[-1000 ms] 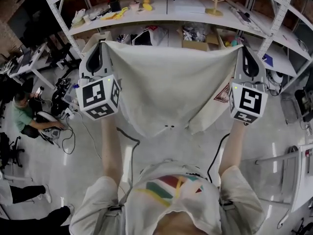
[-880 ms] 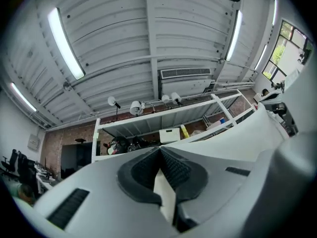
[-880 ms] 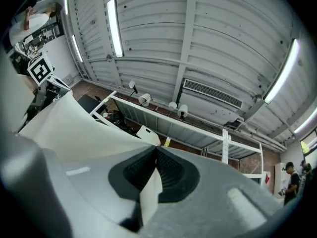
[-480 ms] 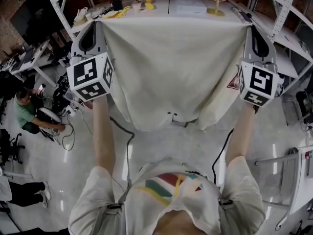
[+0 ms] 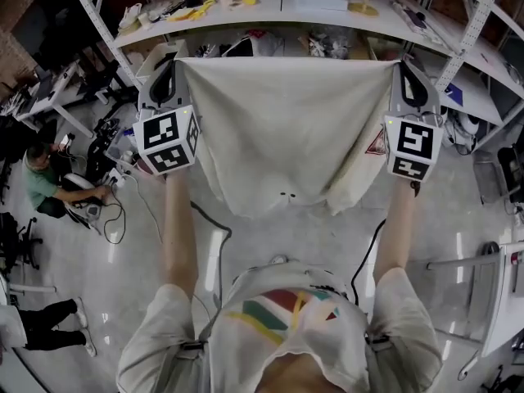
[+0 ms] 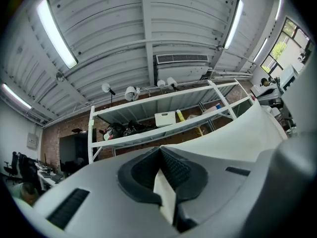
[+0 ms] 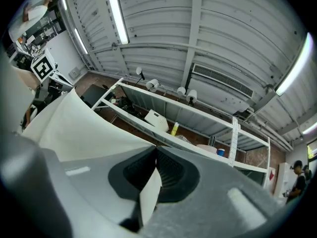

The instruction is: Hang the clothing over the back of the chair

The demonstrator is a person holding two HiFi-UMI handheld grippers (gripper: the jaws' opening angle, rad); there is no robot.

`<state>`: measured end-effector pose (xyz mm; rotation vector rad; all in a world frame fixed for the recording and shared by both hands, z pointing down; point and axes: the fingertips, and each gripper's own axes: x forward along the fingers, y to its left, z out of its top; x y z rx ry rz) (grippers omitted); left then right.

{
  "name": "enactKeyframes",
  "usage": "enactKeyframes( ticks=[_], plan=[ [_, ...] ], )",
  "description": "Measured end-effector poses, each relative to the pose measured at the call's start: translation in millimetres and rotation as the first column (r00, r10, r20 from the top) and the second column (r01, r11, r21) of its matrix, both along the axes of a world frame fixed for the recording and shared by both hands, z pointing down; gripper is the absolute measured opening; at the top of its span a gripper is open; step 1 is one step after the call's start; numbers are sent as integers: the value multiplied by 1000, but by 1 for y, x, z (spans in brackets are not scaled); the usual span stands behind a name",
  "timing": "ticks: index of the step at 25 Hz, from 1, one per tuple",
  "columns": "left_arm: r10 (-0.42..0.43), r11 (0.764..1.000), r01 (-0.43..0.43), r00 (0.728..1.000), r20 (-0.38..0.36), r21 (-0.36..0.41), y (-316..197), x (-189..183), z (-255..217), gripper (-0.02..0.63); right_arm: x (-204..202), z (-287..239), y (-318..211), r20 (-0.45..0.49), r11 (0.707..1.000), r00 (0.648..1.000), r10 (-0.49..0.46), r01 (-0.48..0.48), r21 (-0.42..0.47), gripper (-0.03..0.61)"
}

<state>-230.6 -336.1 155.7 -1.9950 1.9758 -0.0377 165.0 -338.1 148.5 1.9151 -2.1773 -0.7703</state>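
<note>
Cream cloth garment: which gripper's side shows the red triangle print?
The right gripper side: a red triangle print shows beside its marker cube; the garment is plain by the left gripper.

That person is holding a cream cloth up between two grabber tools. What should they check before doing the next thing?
1. Is the left gripper clamped on a top corner of the clothing? ok.
2. Is the right gripper clamped on the other top corner? ok.
3. Is the clothing spread flat between them, top edge level? ok.
4. Is the lower hem hanging free, not snagged? ok.
5. Is the chair back in sight to drape over? cannot tell; no view shows it.
</note>
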Motion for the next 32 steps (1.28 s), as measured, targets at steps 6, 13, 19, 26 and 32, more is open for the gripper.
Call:
enactKeyframes(
  ticks=[6, 13, 19, 26, 32],
  plan=[
    [7, 996, -7, 1000, 0, -89, -13, -1, 47, 14, -1, 46, -14, -52, 994, 999, -5, 0, -113, 5],
    [12, 983, -15, 1000, -18, -181, -22, -1, 103, 14, -3, 101, -21, -105, 973, 994, -10, -15, -229, 5],
    [28, 965, -33, 999, -25, -258, -28, 3, 150, 14, 2, 152, -25, -130, 940, 992, -9, -35, -338, 5],
    [26, 936, -37, 999, -36, -351, -32, 8, 208, 14, 7, 210, -28, -160, 892, 987, -21, -54, -449, 5],
    [37, 912, -48, 999, -35, -407, -30, 12, 252, 14, 11, 259, -23, -162, 841, 987, -22, -69, -537, 5]
  ],
)
